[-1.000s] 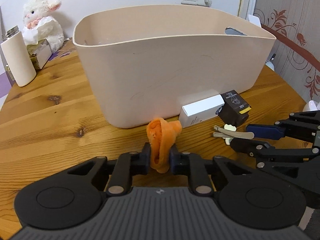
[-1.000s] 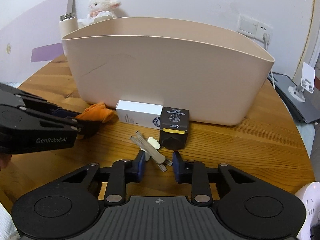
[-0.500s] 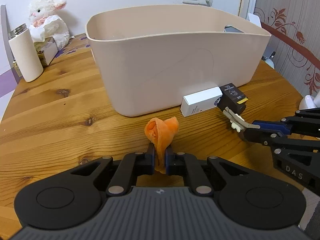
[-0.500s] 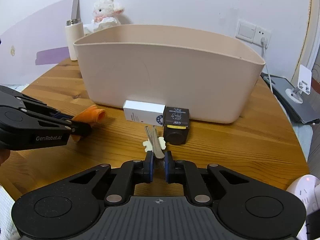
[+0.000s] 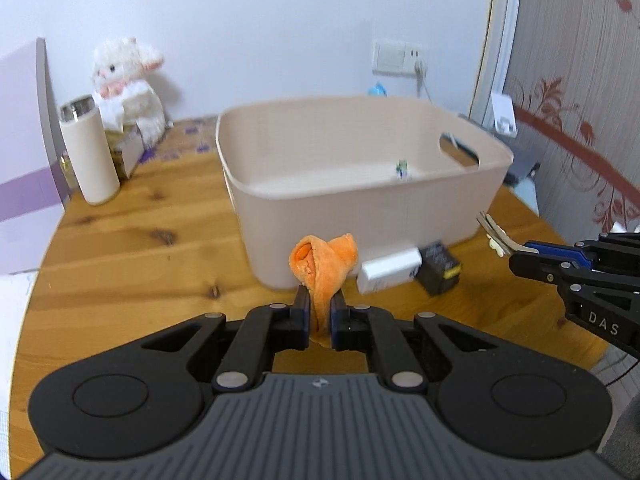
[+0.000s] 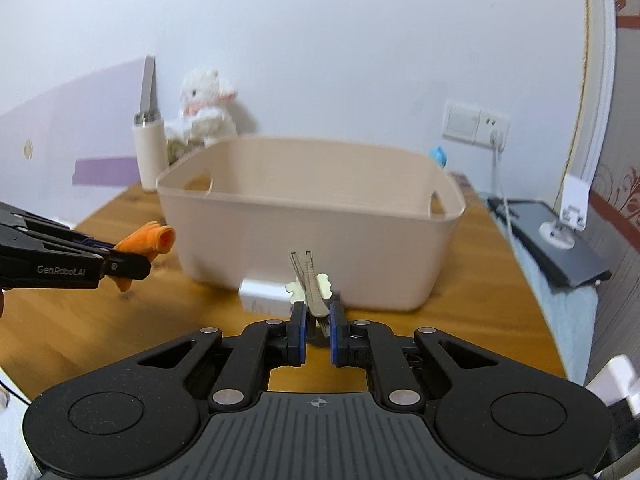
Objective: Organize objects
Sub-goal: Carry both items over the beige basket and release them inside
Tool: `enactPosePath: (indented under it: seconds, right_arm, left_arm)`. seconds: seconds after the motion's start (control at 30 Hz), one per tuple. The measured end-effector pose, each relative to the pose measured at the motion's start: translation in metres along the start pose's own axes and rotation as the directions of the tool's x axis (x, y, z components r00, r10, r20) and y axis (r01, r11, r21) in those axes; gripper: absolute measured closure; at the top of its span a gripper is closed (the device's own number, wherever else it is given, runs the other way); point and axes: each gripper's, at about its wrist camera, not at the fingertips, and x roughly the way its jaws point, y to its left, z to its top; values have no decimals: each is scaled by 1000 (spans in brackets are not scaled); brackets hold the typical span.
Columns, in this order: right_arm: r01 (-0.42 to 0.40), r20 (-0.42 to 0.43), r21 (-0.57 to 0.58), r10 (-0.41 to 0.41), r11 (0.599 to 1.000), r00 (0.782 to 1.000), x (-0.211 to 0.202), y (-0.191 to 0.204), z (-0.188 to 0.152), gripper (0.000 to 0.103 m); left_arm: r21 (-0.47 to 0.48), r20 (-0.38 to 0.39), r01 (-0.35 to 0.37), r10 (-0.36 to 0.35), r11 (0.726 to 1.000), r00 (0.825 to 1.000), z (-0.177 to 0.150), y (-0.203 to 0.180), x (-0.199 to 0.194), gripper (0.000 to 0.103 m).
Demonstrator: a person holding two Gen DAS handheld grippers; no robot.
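Note:
My left gripper (image 5: pixel 320 312) is shut on a crumpled orange cloth (image 5: pixel 325 266), held above the wooden table in front of the beige bin (image 5: pixel 360 204). From the right wrist view the same cloth (image 6: pixel 150 240) sticks out of the left gripper at the left. My right gripper (image 6: pixel 318 322) is shut on a grey hair clip with a cream flower (image 6: pixel 310 282), lifted off the table; the hair clip (image 5: pixel 494 234) also shows at the right of the left wrist view. A white box (image 5: pixel 390 270) and a black box (image 5: pixel 438 266) lie against the bin's front wall.
A small item (image 5: pixel 402 168) lies inside the bin. A beige tumbler (image 5: pixel 89 156), a white plush lamb (image 5: pixel 128 84) and a small carton stand at the table's back left. A dark tablet (image 6: pixel 556 240) and a phone stand sit to the right, past the table edge.
Both grippers closed, the left on the orange cloth and the right on the hair clip, and both rose off the table. The bin's inside now shows from above.

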Motion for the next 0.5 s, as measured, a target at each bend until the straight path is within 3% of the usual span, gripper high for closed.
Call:
enactPosePath:
  seconds: [0.27, 0.5]
  right_arm:
    - [26, 84, 29, -29, 999, 996, -6, -14, 29, 93]
    - [49, 121, 59, -56, 997, 991, 5, -30, 53, 93]
  left_arm:
    - [0, 85, -7, 7, 1000, 996, 35, -2, -9, 92]
    - [1, 115, -22, 22, 1000, 993, 66, -2, 5, 92]
